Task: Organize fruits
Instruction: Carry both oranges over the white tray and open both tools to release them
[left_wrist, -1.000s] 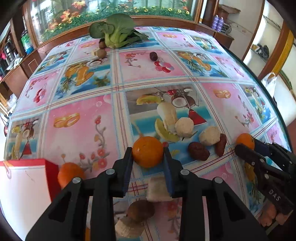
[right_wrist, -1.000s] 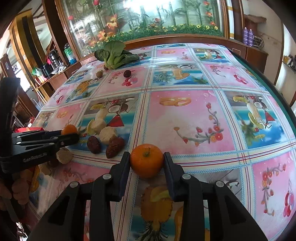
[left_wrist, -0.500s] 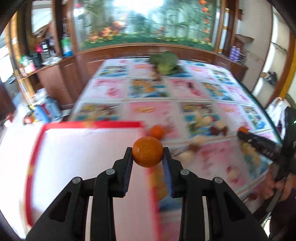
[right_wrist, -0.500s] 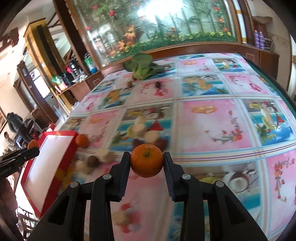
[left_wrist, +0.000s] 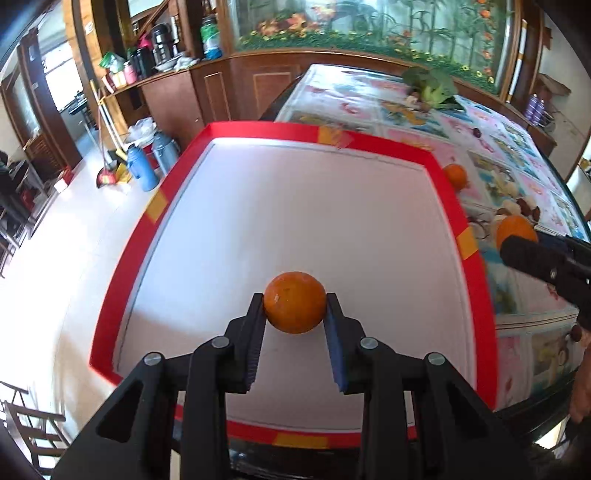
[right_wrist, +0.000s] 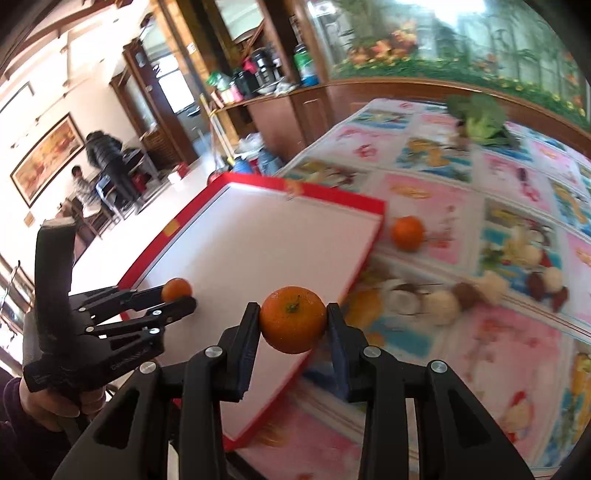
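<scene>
Two oranges were clamped: the left hand-held gripper held one orange over the red tray, the right hand-held gripper squeezed another orange.

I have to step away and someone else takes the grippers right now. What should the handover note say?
Left gripper: shut on an orange, held over the white inside of the red-rimmed box.
Right gripper: shut on a second orange, over the box's near edge.
A third orange lies on the tablecloth beside the box's far corner. Other small fruits lie loose farther right.
Done: nothing lies in the box yet.
Left: set down both held oranges, then fetch the third orange and the loose fruits.
</scene>
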